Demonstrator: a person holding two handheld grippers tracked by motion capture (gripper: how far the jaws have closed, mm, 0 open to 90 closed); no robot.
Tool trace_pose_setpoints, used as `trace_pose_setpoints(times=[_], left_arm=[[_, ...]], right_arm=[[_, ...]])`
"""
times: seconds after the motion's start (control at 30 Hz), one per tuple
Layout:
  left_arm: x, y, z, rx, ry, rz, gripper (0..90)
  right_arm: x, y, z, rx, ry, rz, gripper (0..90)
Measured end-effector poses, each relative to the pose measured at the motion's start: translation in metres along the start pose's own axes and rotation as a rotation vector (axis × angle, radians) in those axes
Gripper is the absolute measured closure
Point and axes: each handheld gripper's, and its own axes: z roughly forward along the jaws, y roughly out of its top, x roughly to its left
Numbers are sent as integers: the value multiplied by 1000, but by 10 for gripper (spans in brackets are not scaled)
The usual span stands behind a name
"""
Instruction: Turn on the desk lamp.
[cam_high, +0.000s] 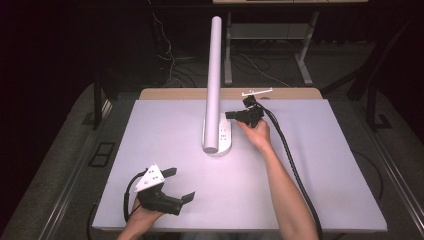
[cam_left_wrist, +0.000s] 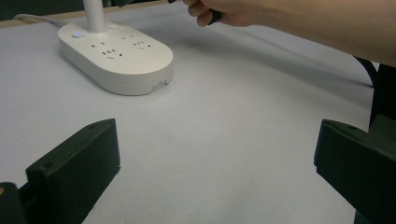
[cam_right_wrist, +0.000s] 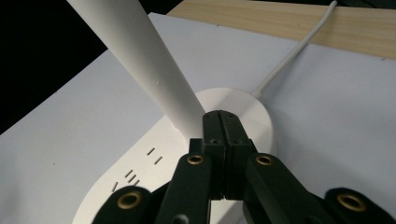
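Desk (cam_high: 320, 190): white top, with a bare wooden strip (cam_high: 175, 93) along its far edge.

Power strip (cam_high: 223, 136): white, oval, lying flat a little beyond the middle of the desk, long axis running from near edge to far edge. Sockets are on its upper face, and the left gripper view shows a small lit button (cam_left_wrist: 77, 34) near one end. A white tube (cam_high: 215, 75) rises upright from it. A white cord (cam_right_wrist: 289, 58) leaves its far end toward the wooden strip.

Left hand-held gripper (cam_high: 179, 184): held low over the near left corner of the desk, a grey three-cornered plate (cam_high: 150, 178) on top. Its jaws stand wide apart with nothing between them, pointing toward the desk's right side, well apart from the power strip.

Right hand-held gripper (cam_high: 230, 115): held at the far end of the power strip, just right of the tube. Its jaws are pressed together, tips directly above the strip's top face at the tube's foot; contact cannot be told. A black cable (cam_high: 292, 165) trails back along the forearm (cam_high: 285, 185) to the near edge.
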Motion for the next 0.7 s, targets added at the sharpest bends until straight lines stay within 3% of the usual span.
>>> trace_pose_setpoints(times=[0.27,0.7], left_arm=[[0,0,1,3,1,1,0],[-3,0,4,9,-1,6,0]], right_arm=[[0,6,-23,19,-6,-34,894],[12,5,-61,35,-24,-96,893]])
